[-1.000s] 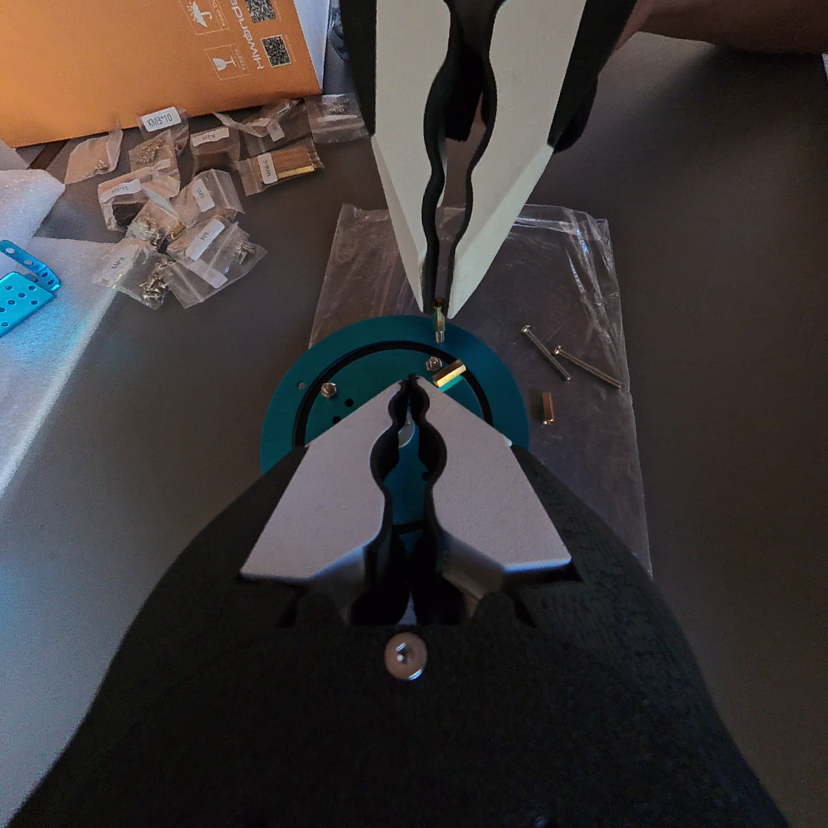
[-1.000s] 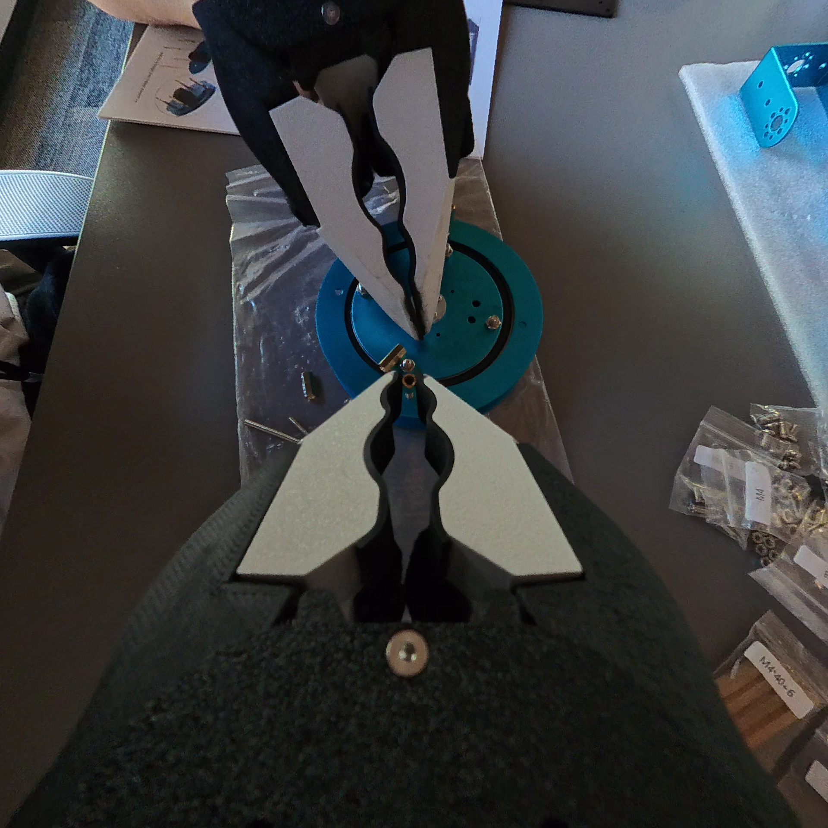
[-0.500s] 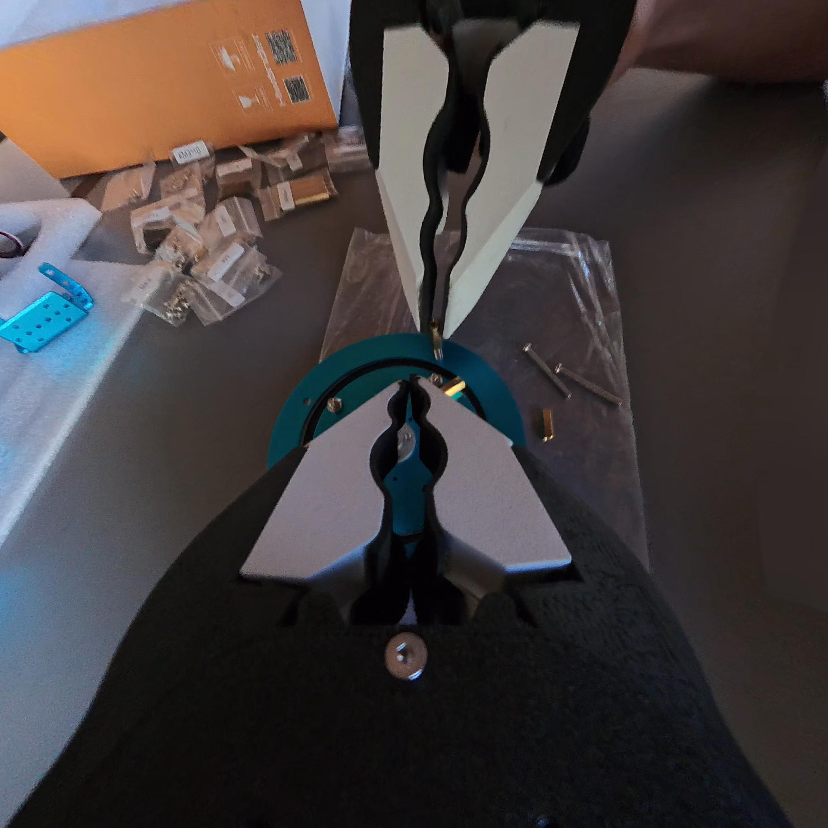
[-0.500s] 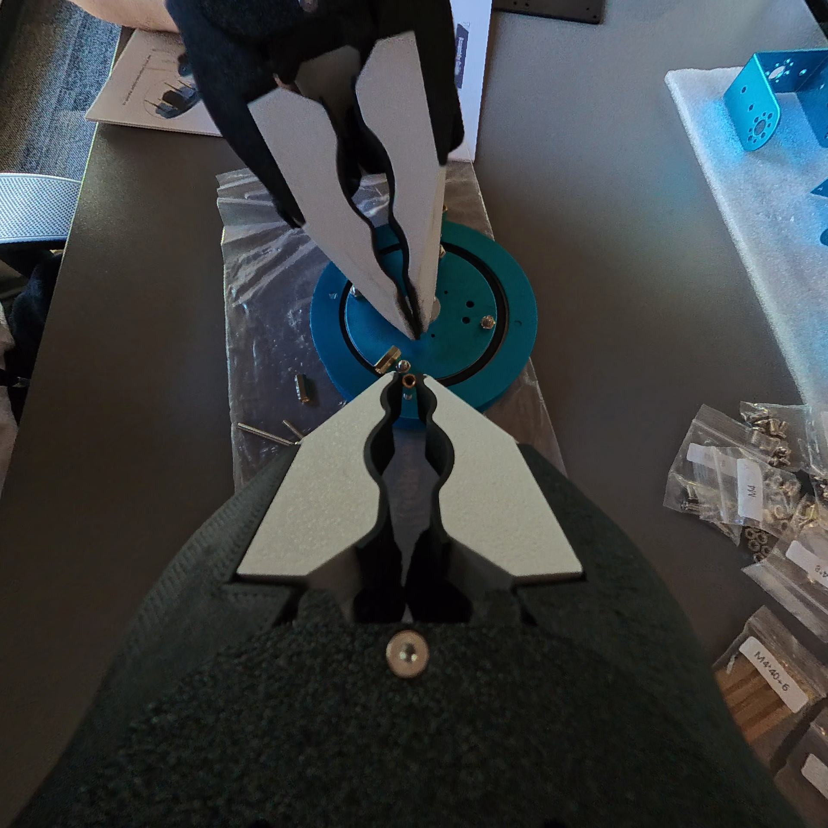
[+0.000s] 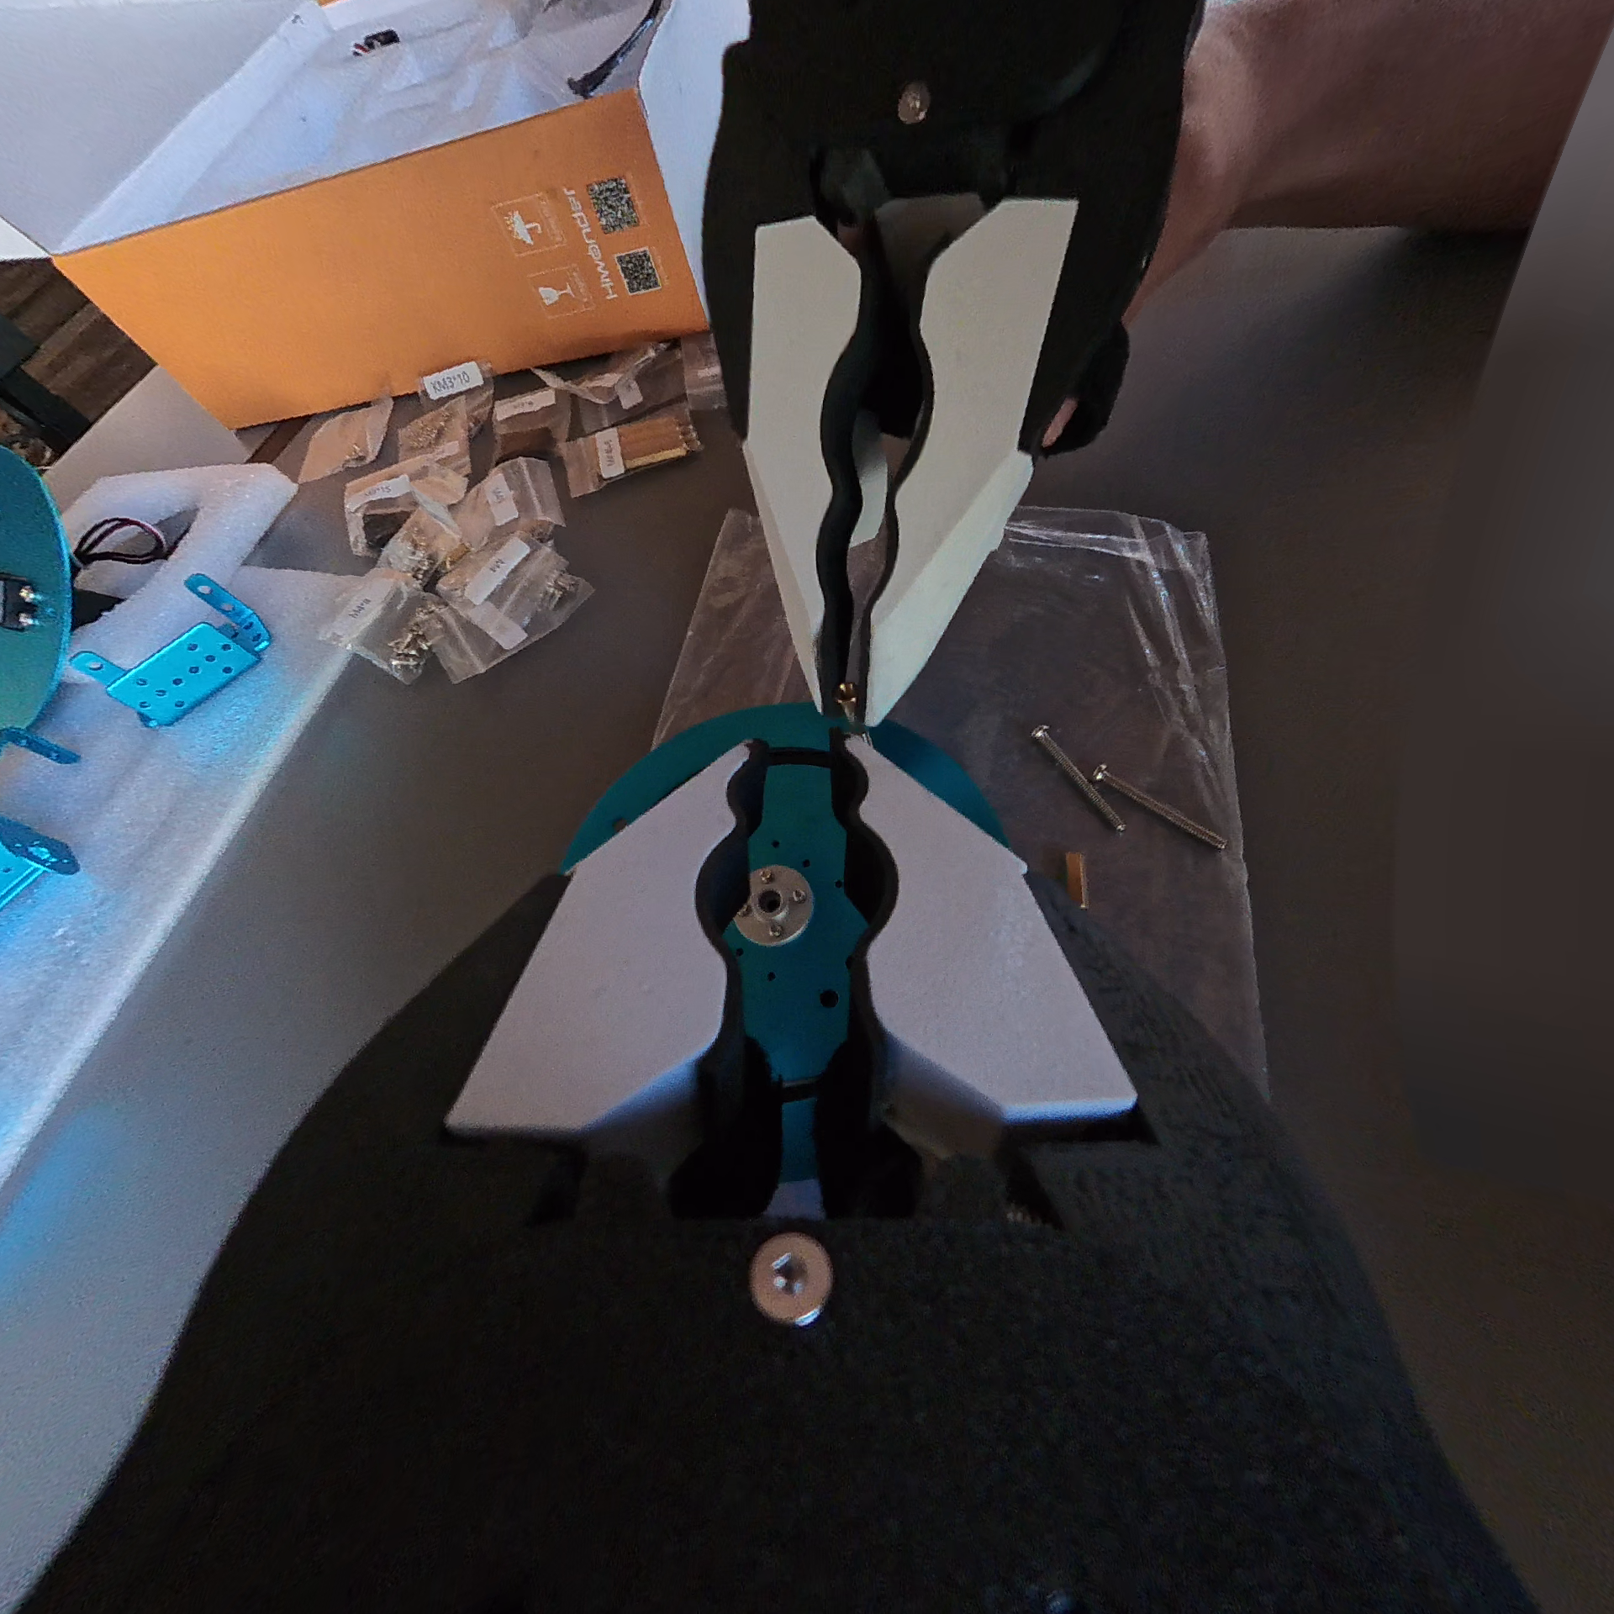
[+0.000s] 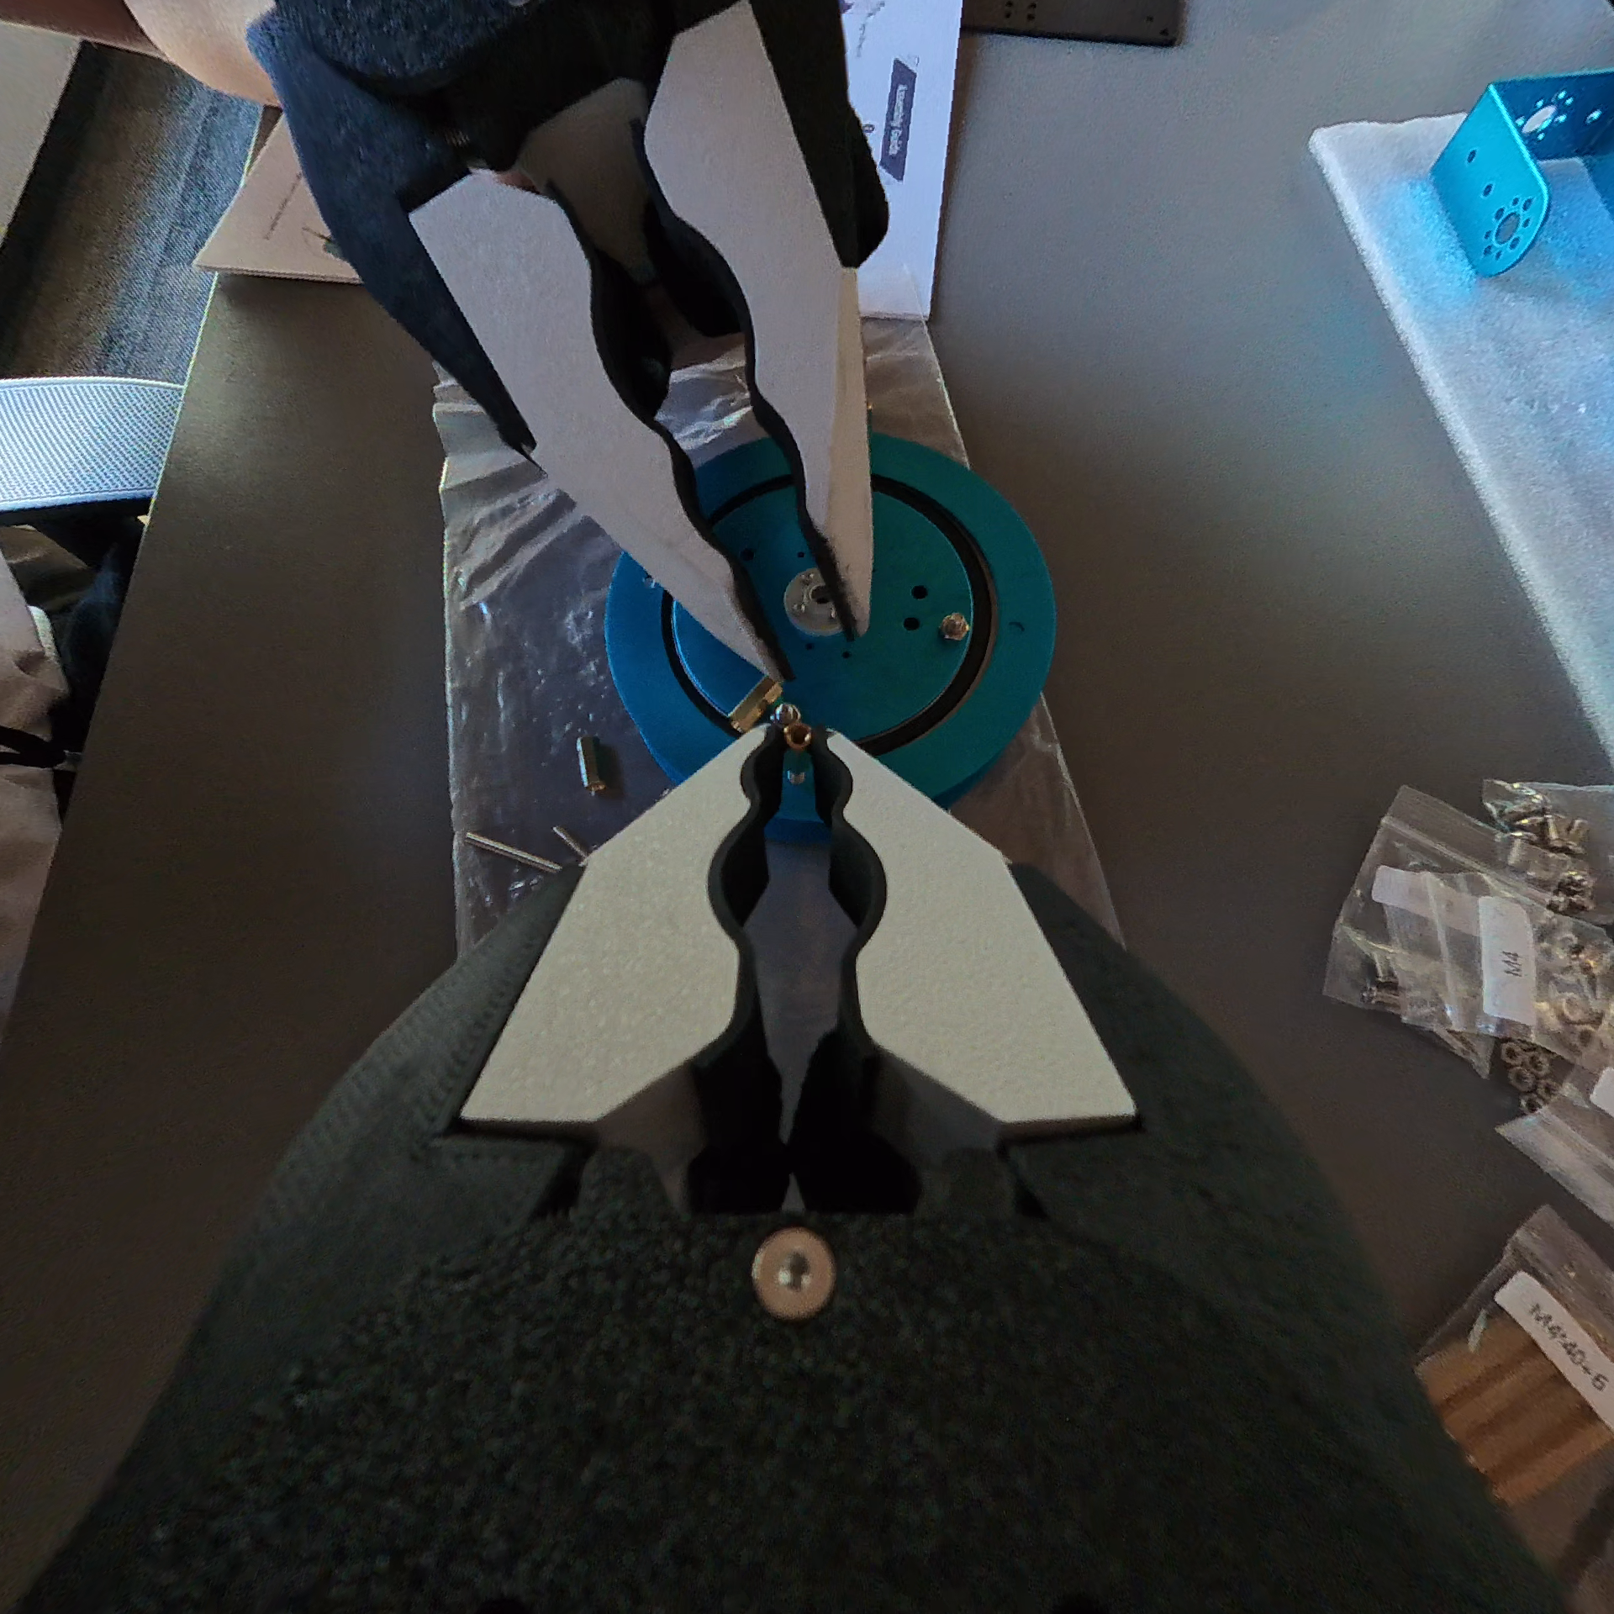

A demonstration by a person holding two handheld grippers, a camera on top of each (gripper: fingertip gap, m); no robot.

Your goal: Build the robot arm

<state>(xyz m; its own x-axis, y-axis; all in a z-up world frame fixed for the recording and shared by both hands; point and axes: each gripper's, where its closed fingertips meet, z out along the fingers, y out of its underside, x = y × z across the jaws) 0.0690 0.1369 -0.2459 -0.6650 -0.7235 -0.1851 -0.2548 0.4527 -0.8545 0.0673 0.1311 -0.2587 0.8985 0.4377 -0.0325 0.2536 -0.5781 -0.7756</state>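
Observation:
A teal round disc (image 5: 646,786) with a silver hub (image 5: 773,904) lies on a clear plastic bag (image 5: 1109,629). My left gripper (image 5: 799,747) is open and empty, its fingers straddling the disc's hub; it also shows in the right wrist view (image 6: 812,651). My right gripper (image 6: 795,734) is shut on a small brass standoff (image 6: 795,738), held upright at the disc's (image 6: 1004,603) near inner ring. From the left wrist view the right gripper (image 5: 845,703) stands tip-down at the disc's far rim. A second brass standoff (image 6: 755,703) lies on the disc beside the left fingertip.
Two long screws (image 5: 1083,790) and a brass standoff (image 5: 1074,878) lie on the plastic. Bags of small hardware (image 5: 454,559) sit before an orange box (image 5: 393,262). White foam (image 5: 131,830) carries blue brackets (image 5: 179,672). More bags (image 6: 1485,952) and a bracket (image 6: 1520,192) lie right. Only a small space, under 4 cm, lies between the two pairs of fingers.
My left gripper has opened and moved forward over the disc, so the hub now shows between its fingers. My right gripper still holds the standoff at the disc.

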